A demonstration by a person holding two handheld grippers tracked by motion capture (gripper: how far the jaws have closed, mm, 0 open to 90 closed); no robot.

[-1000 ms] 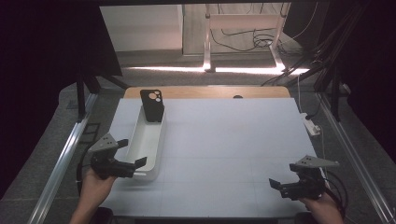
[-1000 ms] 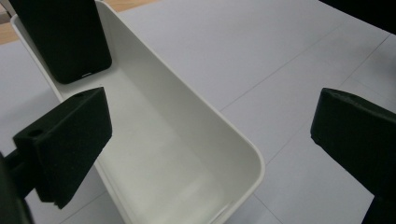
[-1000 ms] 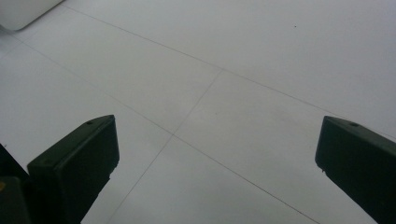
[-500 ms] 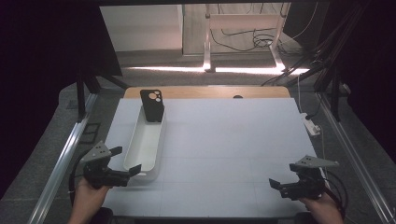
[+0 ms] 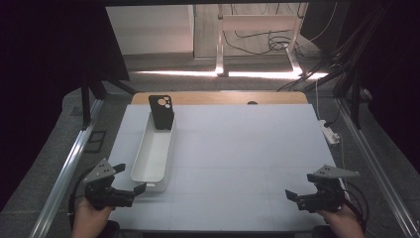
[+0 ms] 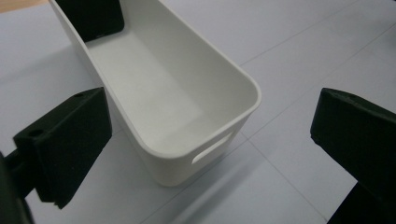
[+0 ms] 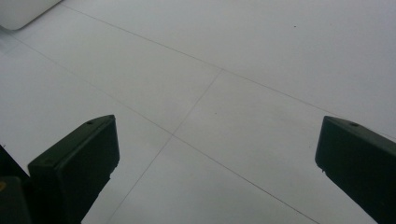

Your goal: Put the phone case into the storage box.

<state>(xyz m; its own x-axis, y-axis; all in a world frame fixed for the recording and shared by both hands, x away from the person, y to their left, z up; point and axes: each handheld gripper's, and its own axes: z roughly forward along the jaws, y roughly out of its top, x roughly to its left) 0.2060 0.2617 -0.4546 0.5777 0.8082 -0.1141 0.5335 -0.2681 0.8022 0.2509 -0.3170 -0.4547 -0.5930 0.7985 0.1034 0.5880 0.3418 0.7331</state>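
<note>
A long white bin (image 5: 152, 157) lies lengthwise on the left of the white table (image 5: 237, 158). A black phone (image 5: 161, 111) with a camera ring stands upright against the bin's far end; its lower edge shows as the phone (image 6: 93, 18) in the left gripper view. My left gripper (image 5: 130, 179) is open at the front left, just off the near end of the bin (image 6: 177, 107), jaws wide apart with nothing between them. At the front right my right gripper (image 5: 291, 194) hovers open over bare table surface (image 7: 224, 93).
A wooden strip (image 5: 223, 97) runs along the table's far edge. Metal rails (image 5: 64, 168) flank the table on both sides. A white power strip (image 5: 331, 133) lies off the right edge. Cables and a stand (image 5: 257, 39) sit on the floor beyond.
My left gripper has pulled back toward the front left, away from the bin's near end, and now sits beside the table's corner. The right gripper has not moved.
</note>
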